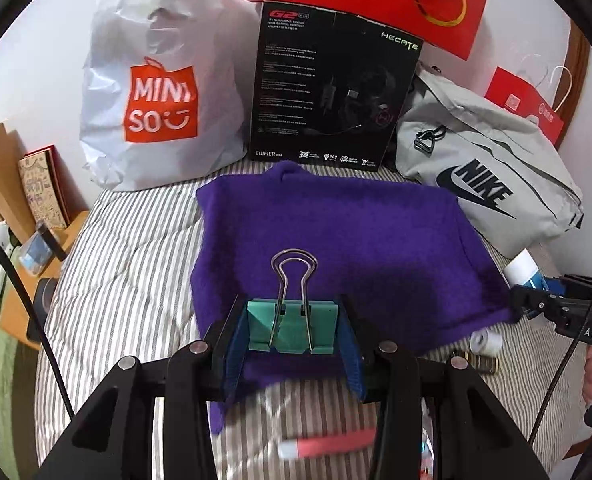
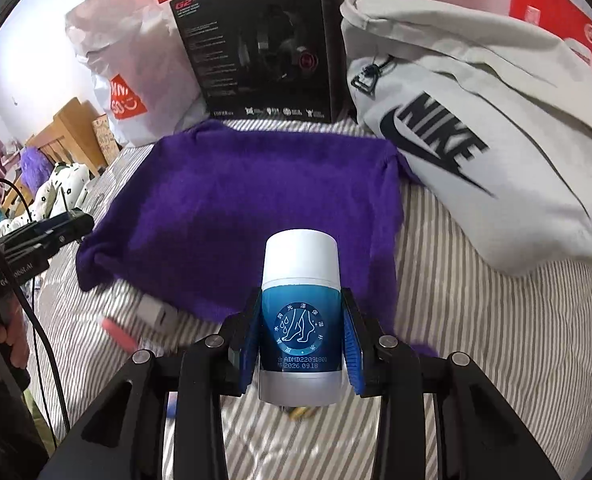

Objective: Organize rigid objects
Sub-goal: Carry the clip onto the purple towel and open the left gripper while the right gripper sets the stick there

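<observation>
A striped bed (image 1: pixel 136 280) is lying beneath both tools. The left gripper (image 1: pixel 292 328) is clamping a green binder clip (image 1: pixel 292 326); the right gripper (image 2: pixel 301 340) is squeezing a blue bottle (image 2: pixel 301 316), both over the purple cloth (image 1: pixel 336 232). Farther back, a black box (image 1: pixel 328 88) is standing.

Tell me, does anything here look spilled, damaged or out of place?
Nothing looks spilled or broken. The purple cloth lies rumpled, its near edge curled. A pink-and-white tube and a small white roll lie loose on the striped bedding.
</observation>
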Available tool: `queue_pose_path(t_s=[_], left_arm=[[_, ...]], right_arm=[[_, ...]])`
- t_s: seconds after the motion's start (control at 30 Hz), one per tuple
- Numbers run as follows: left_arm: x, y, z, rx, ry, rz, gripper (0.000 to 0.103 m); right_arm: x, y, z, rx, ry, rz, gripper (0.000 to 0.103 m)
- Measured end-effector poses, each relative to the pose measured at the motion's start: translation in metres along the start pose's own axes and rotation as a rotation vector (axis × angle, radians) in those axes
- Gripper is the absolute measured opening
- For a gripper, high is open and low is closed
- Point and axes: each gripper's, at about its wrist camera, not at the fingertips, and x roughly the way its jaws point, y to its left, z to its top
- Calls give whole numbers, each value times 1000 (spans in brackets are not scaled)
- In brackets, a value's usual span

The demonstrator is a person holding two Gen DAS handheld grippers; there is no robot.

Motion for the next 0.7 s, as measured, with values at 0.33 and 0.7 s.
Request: queue_pose_path(t_s=[0.33,0.7], left_arm=[[43,-4,36,-7,11,-19,40],[98,-2,68,-1,77,-24,40]], right_arm=[[38,-8,50,10,-2,23,36],[88,-22,81,-7,52,3,36]])
